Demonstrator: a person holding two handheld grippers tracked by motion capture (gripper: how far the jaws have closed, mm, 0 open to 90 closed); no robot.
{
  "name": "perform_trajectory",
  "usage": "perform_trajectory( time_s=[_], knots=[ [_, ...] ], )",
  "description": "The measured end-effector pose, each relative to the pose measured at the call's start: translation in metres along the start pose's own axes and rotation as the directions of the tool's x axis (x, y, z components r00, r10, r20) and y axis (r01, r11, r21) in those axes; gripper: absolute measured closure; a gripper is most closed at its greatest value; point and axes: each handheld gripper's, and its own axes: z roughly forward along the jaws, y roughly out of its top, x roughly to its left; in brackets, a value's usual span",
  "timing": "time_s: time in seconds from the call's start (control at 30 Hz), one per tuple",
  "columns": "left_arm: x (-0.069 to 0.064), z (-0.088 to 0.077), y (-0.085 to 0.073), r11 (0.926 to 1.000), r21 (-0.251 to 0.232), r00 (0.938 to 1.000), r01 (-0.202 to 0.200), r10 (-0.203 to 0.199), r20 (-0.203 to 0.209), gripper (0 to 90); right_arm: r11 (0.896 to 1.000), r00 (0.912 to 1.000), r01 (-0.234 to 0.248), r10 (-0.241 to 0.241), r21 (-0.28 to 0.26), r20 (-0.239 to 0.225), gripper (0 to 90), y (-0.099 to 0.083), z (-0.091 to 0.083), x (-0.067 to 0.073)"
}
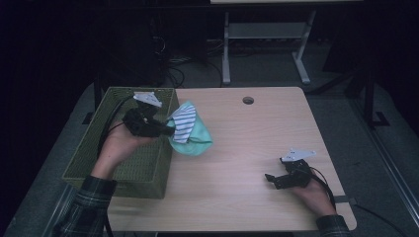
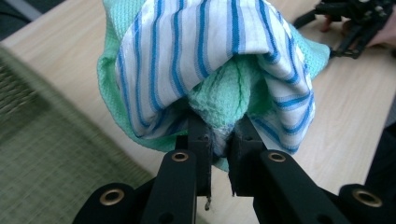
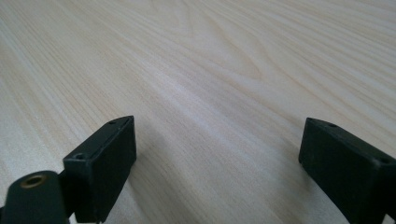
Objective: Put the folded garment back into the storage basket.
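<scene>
My left gripper (image 1: 168, 127) is shut on a bundle of cloth: a white towel with blue stripes (image 1: 185, 122) wrapped with a mint-green waffle cloth (image 1: 197, 140). The bundle hangs just right of the green woven basket (image 1: 94, 148), its lower part touching or close over the wooden table (image 1: 247, 143). In the left gripper view the striped towel (image 2: 196, 51) and green cloth (image 2: 229, 93) bunch between the jaws of the left gripper (image 2: 219, 140). My right gripper (image 1: 271, 178) rests low at the table's front right, open, nothing between its jaws. The right gripper (image 3: 217, 154) hovers over bare wood.
The basket sits at the table's left edge under my left hand. A round cable hole (image 1: 248, 100) lies at the table's back. Behind the table stands a white desk frame (image 1: 267, 34) with cables (image 1: 173, 64) on the floor.
</scene>
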Motion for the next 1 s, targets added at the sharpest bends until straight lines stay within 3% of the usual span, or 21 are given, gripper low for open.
perform_trajectory(
  time_s=[0.17, 0.43, 0.6, 0.7, 1.0],
  knots=[
    [0.015, -0.014, -0.009, 0.999, -0.02, 0.9985, 0.04, -0.041, -0.037, 80.9, 1.0, 1.0, -0.001, 0.001, 0.0, 0.0, 10.9, 0.0, 0.0, 0.0],
    [0.033, -0.03, -0.026, 0.9941, -0.039, 0.9901, 0.101, -0.104, -0.094, 80.9, 1.0, 1.0, 0.0, 0.0, 0.0, 0.0, 10.9, 0.0, 0.0, 0.0],
    [0.043, -0.038, -0.036, 0.9903, -0.041, 0.9808, 0.133, -0.137, -0.138, 80.8, 1.0, 1.0, 0.0, 0.0, 0.0, 0.0, 10.9, 0.0, 0.0, 0.0],
    [0.05, -0.043, -0.044, 0.9857, -0.05, 0.9723, 0.161, -0.167, -0.164, 80.8, 1.0, 1.0, -0.001, 0.001, 0.001, 0.0, 10.9, 0.0, 0.0, 0.0],
    [0.067, -0.049, -0.067, 0.9737, -0.054, 0.9532, 0.221, -0.228, -0.199, 80.8, 1.0, 1.0, 0.0, 0.0, 0.0, 0.0, 10.9, 0.0, 0.0, 0.0]
  ],
)
